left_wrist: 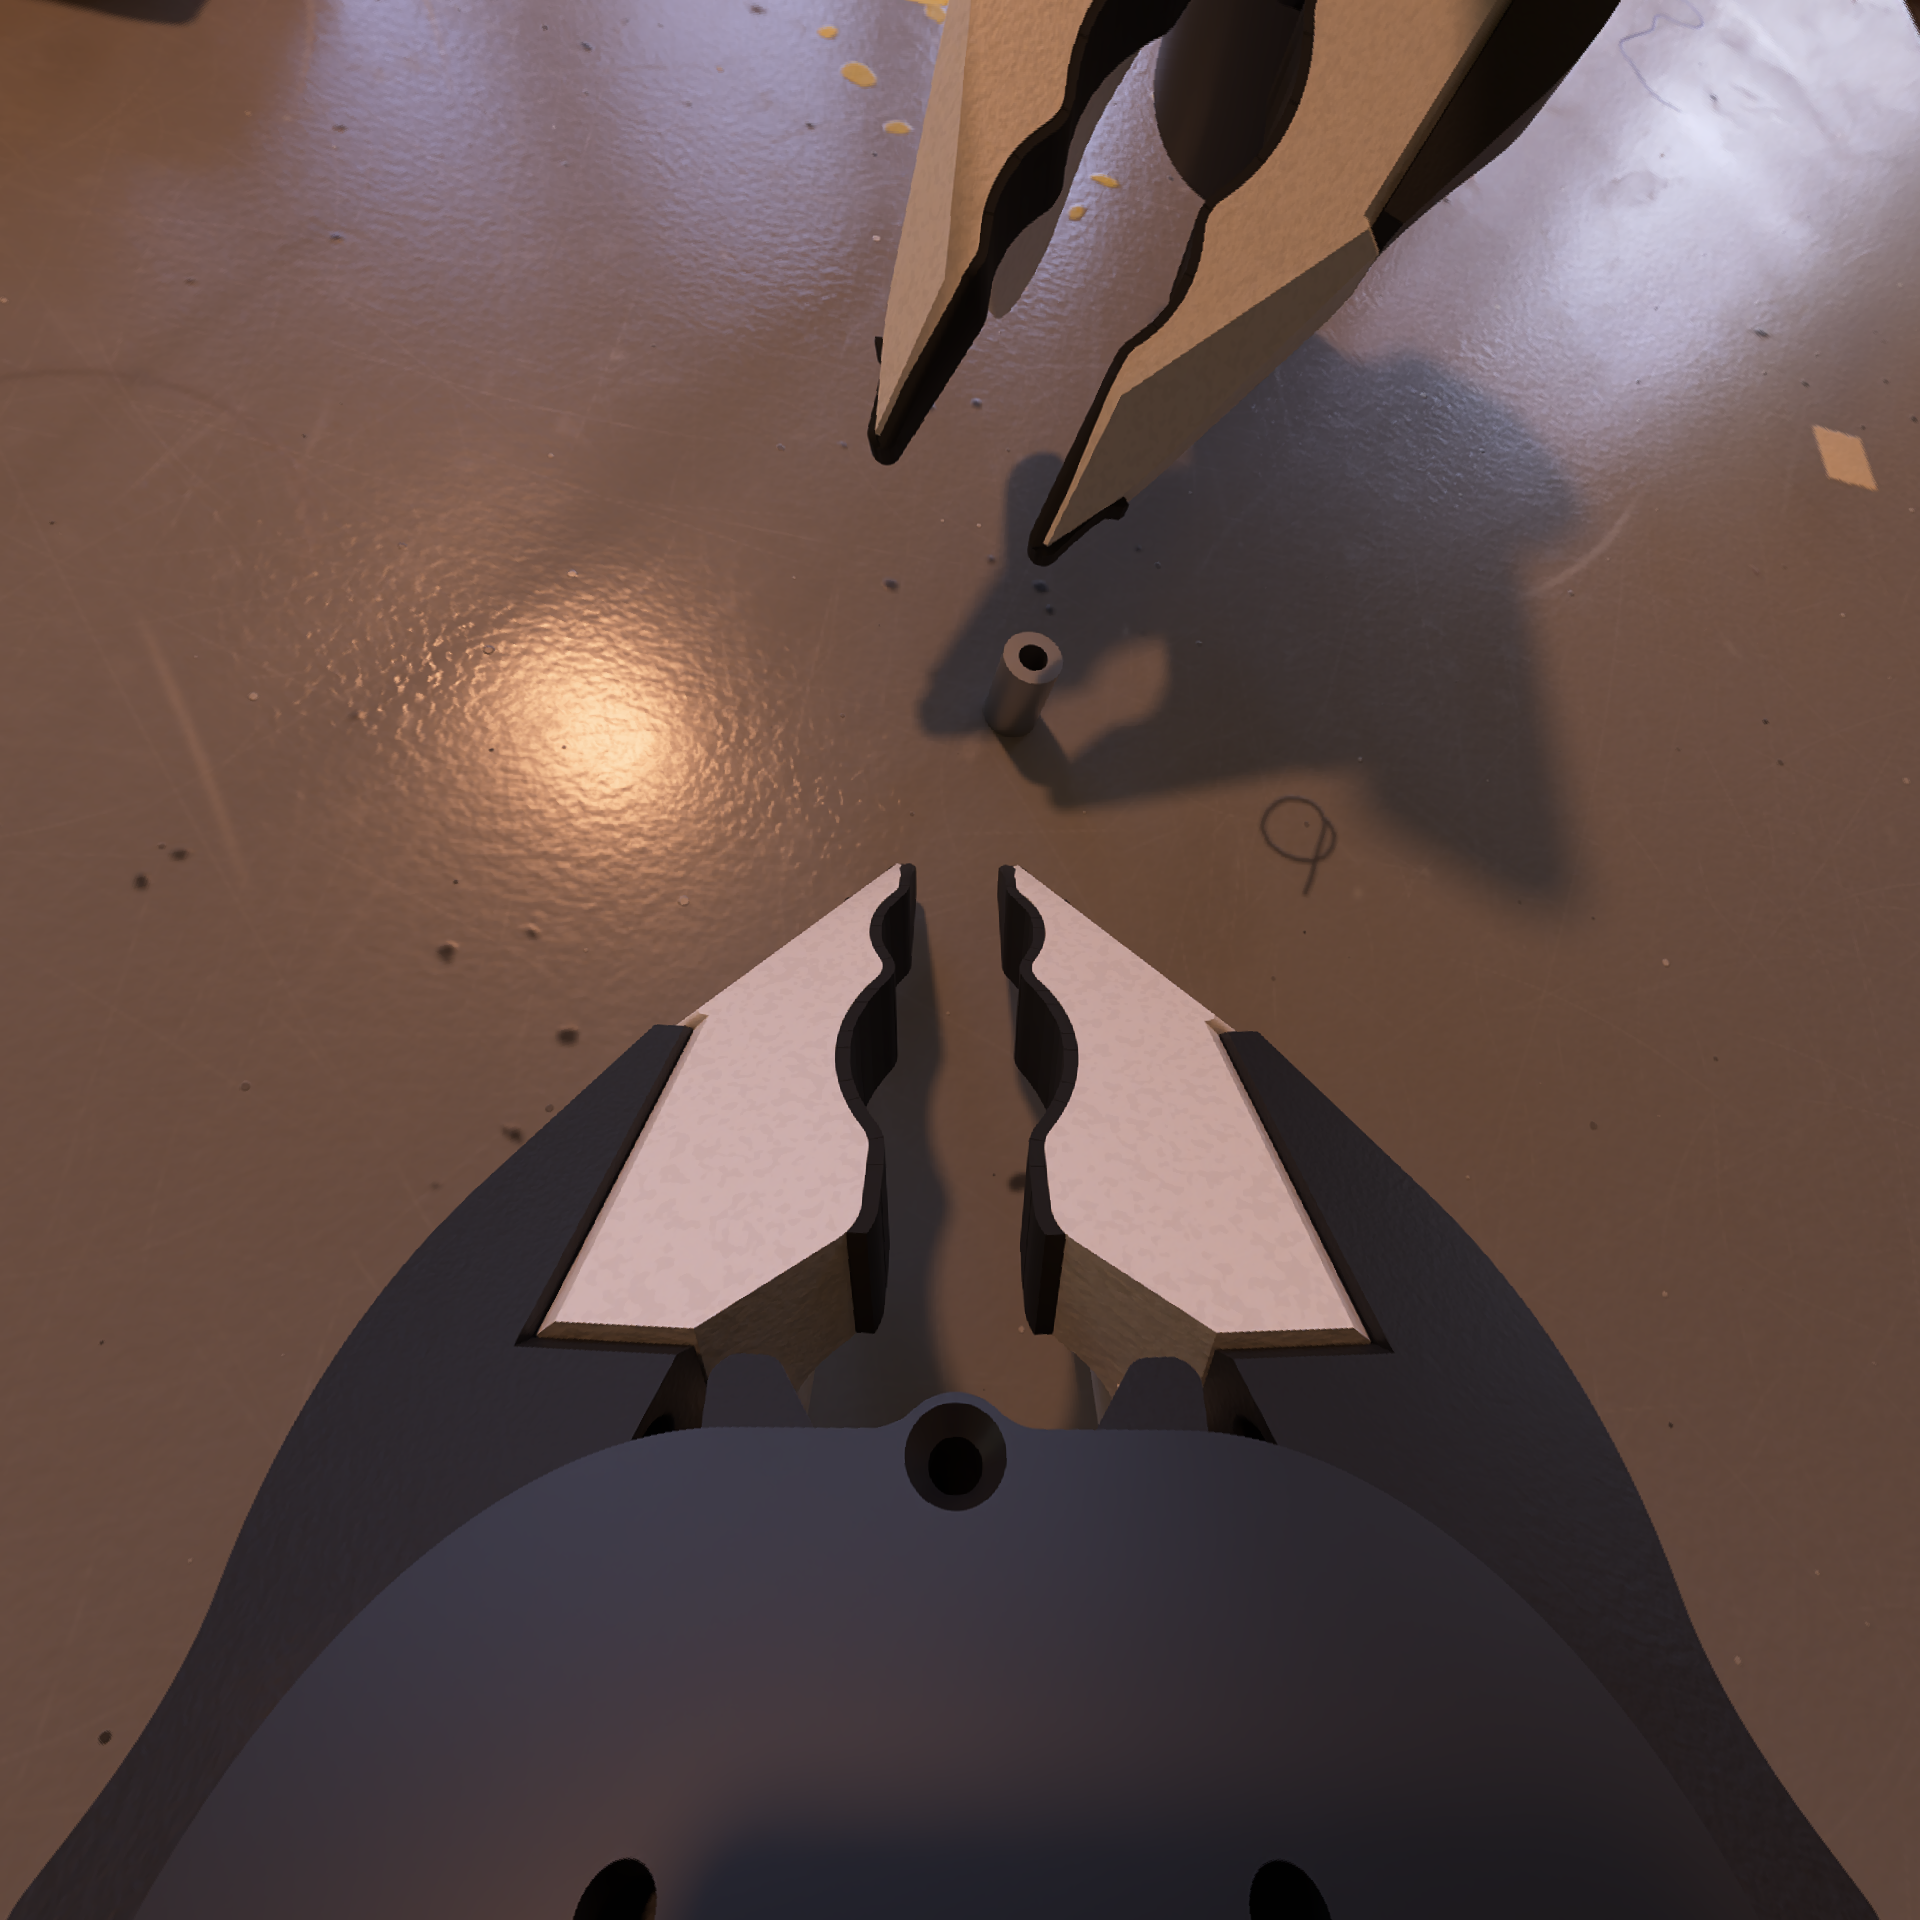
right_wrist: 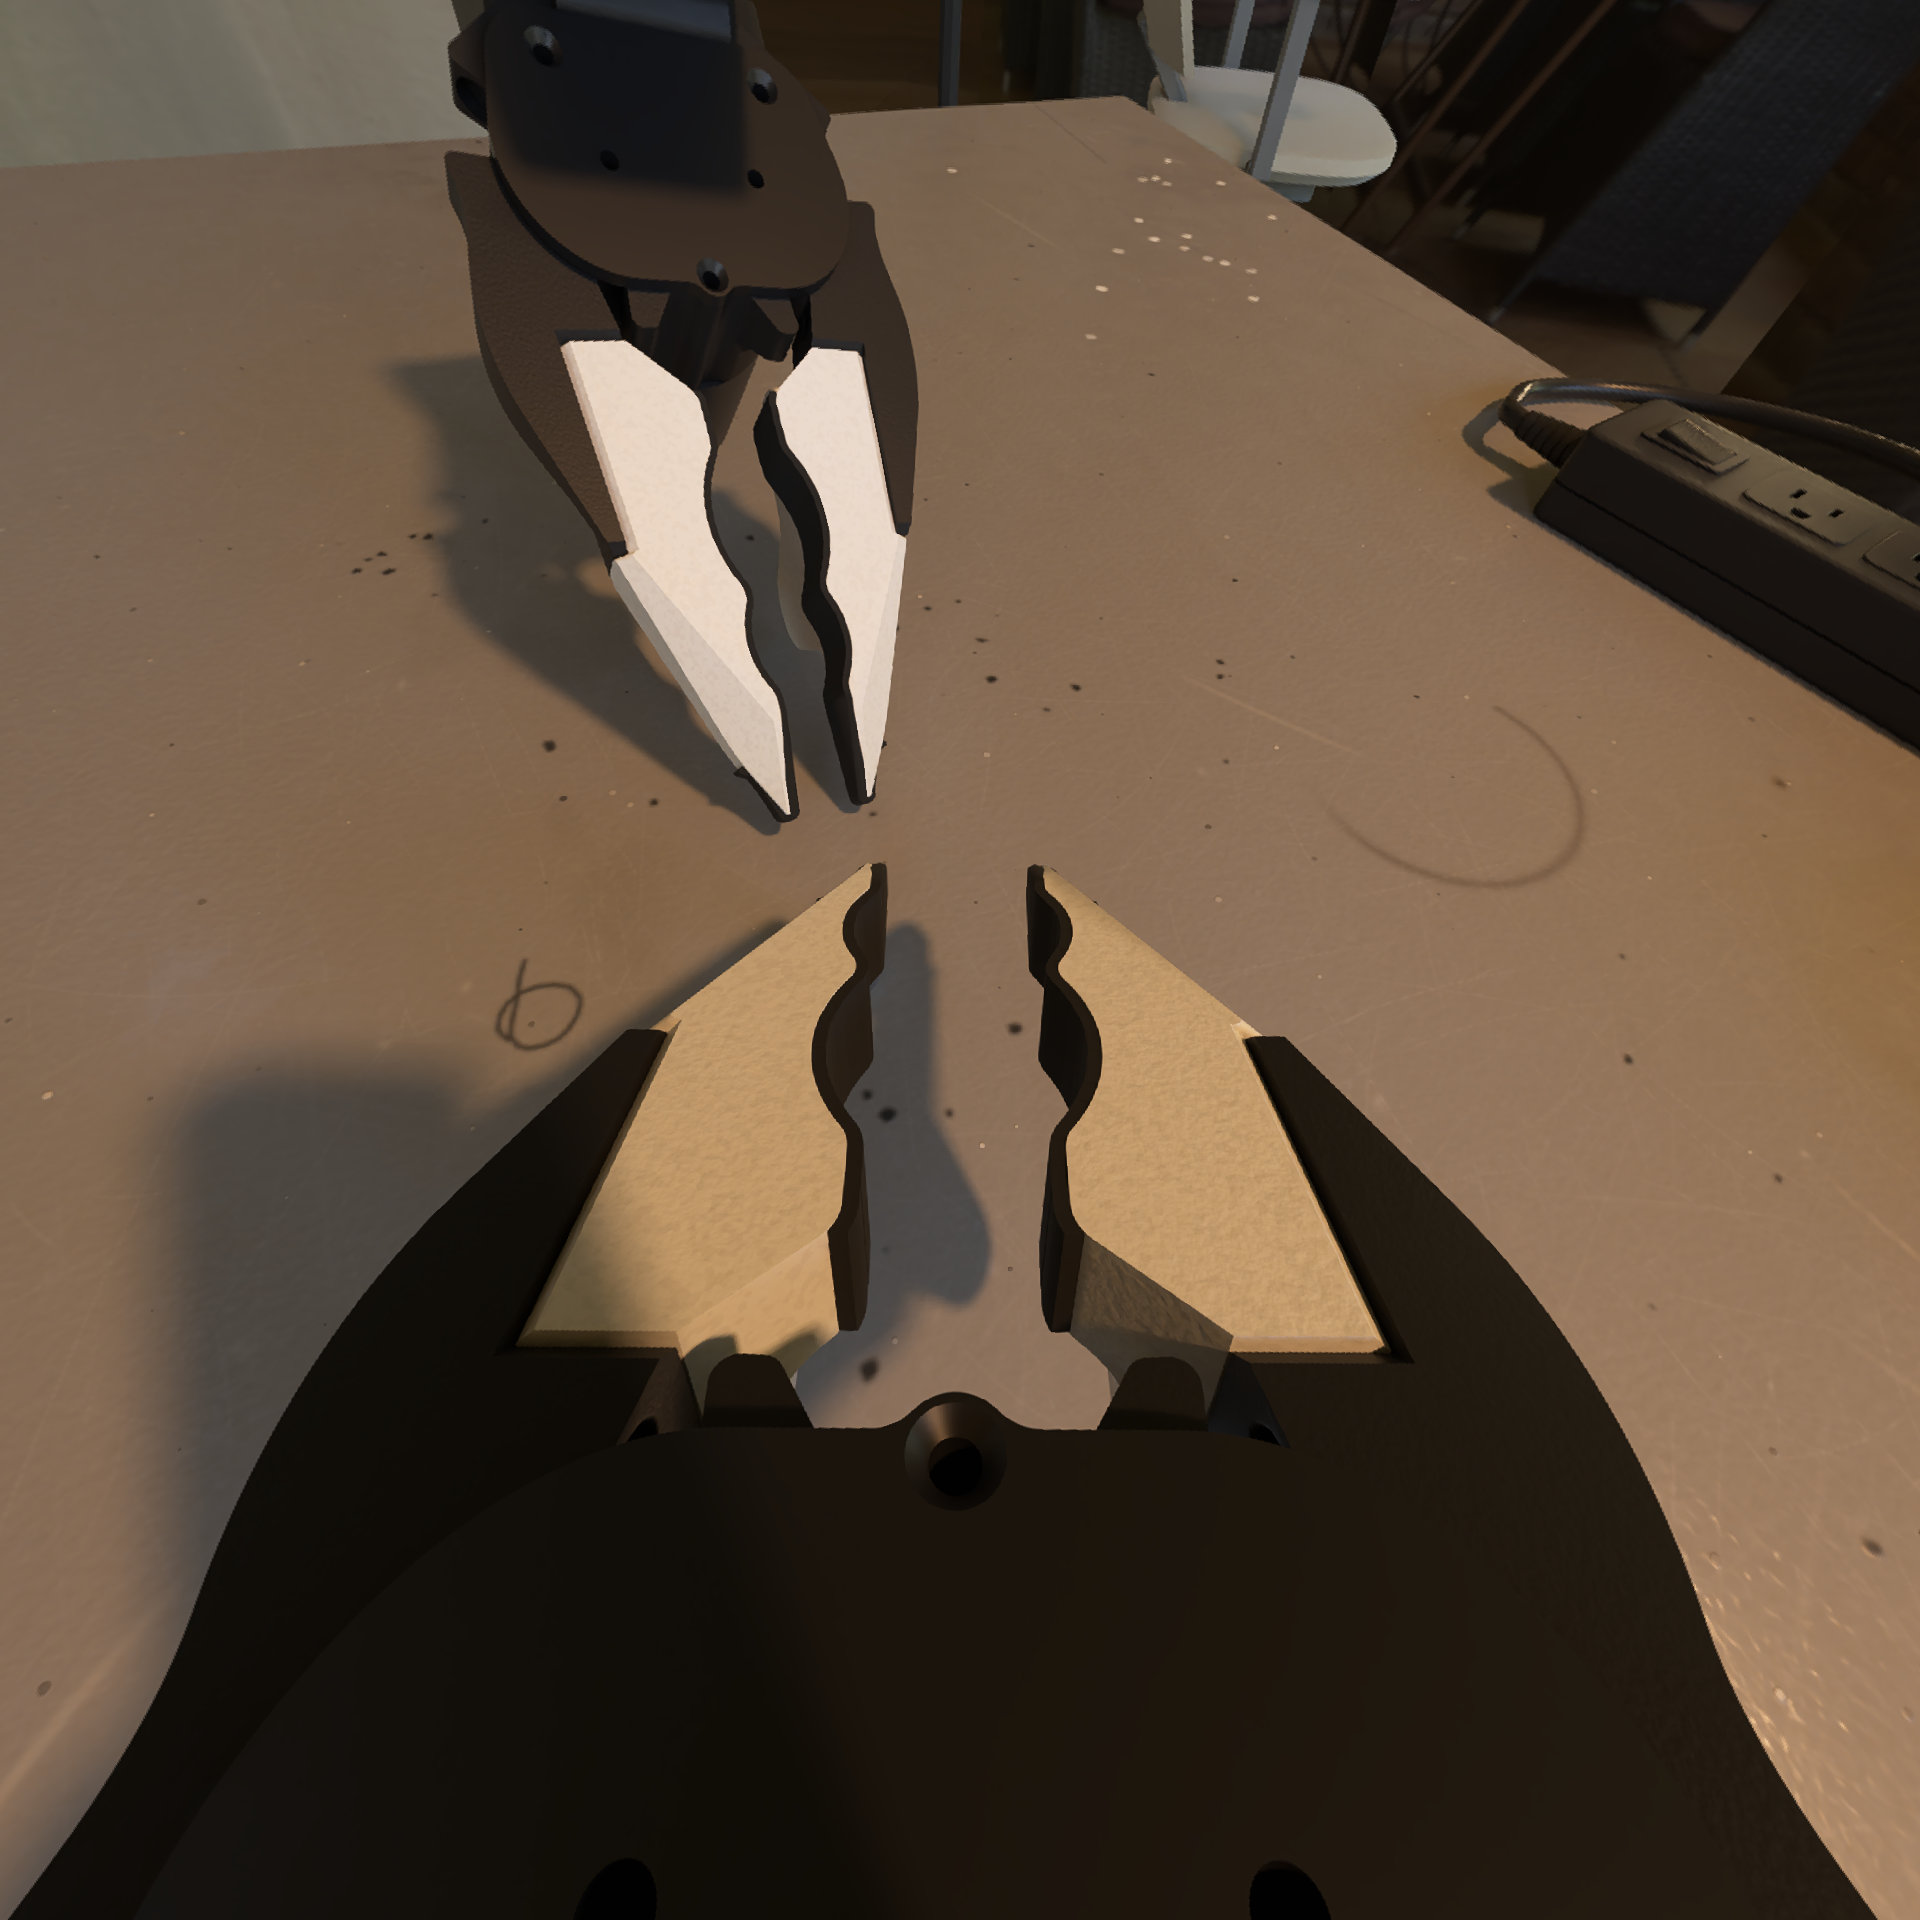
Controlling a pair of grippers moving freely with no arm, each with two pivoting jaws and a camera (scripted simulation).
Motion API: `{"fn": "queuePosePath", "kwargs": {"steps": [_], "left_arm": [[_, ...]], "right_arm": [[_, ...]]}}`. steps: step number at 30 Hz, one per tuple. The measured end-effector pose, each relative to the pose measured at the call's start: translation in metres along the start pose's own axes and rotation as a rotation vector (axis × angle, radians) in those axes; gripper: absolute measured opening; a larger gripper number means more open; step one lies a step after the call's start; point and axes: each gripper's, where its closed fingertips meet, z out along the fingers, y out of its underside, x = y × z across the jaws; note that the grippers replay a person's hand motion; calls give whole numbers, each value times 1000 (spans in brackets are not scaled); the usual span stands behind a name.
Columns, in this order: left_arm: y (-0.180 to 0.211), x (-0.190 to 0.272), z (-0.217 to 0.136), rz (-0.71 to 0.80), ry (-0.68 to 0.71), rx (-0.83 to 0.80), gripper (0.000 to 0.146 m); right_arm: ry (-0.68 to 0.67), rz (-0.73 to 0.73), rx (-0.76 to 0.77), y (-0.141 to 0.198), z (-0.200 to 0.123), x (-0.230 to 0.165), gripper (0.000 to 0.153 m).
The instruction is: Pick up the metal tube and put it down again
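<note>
A small grey metal tube (left_wrist: pixel 1023 691) stands upright on the brown table (left_wrist: pixel 416 416), its open end facing up. My left gripper (left_wrist: pixel 957 873) is empty, its jaws a narrow gap apart, with the tips just short of the tube. My right gripper (left_wrist: pixel 964 502) comes in from the opposite side, open and empty, with the tips a little beyond the tube. In the right wrist view my right gripper (right_wrist: pixel 956 873) is open and faces the left gripper (right_wrist: pixel 819 802). The tube does not show there.
A black power strip (right_wrist: pixel 1745 520) with its cable lies at the table's right edge. A white chair (right_wrist: pixel 1288 125) stands beyond the far edge. Pen scribbles (left_wrist: pixel 1299 836), dark specks and yellow flecks (left_wrist: pixel 857 73) mark the table top.
</note>
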Motion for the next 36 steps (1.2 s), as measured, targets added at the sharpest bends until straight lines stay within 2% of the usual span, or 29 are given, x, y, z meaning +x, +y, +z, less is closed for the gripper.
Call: {"fn": "queuePosePath", "kwargs": {"steps": [14,21,30,33,36], "left_arm": [[0,0,0,-1,0,0,15],[0,0,0,-2,1,0,15],[0,0,0,1,3,0,16],[0,1,0,1,3,0,16],[0,1,0,2,2,0,16]], "right_arm": [[-4,-9,-15,2,1,-1,26],[-6,-10,-18,2,2,-1,46],[-19,-21,-28,3,3,-4,45],[-52,-30,-102,12,5,-12,40],[-82,-50,-185,22,9,-20,45]]}}
